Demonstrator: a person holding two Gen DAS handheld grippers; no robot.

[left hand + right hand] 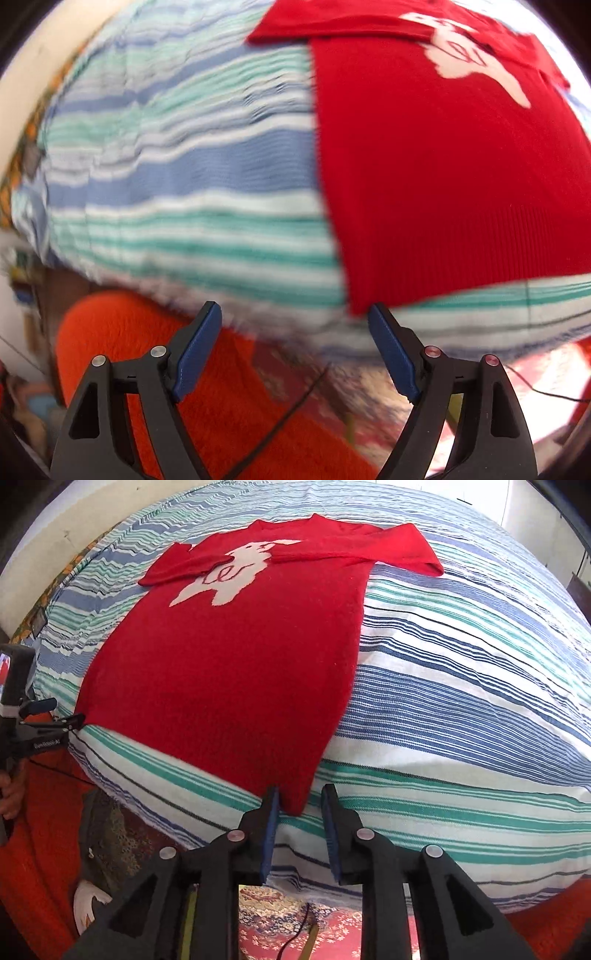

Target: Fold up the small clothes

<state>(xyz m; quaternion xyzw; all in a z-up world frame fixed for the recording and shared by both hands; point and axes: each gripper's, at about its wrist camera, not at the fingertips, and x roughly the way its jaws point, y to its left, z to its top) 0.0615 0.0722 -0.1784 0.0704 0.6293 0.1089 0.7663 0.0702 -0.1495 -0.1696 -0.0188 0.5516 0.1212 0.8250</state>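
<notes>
A small red knit sweater (236,657) with a white animal figure lies flat on the striped bed, both sleeves folded across the chest. It also shows in the left wrist view (443,177). My right gripper (300,794) is open, its jaws on either side of the sweater's near right hem corner, not closed on it. My left gripper (295,314) is open wide and empty, its right pad at the near left hem corner. It also shows from the side in the right wrist view (70,722), at the hem's left corner.
The bed cover (461,701) has blue, green and white stripes and ends close in front of both grippers. An orange blanket (147,350) and a patterned red rug (295,923) lie below the bed edge. A white wall stands behind.
</notes>
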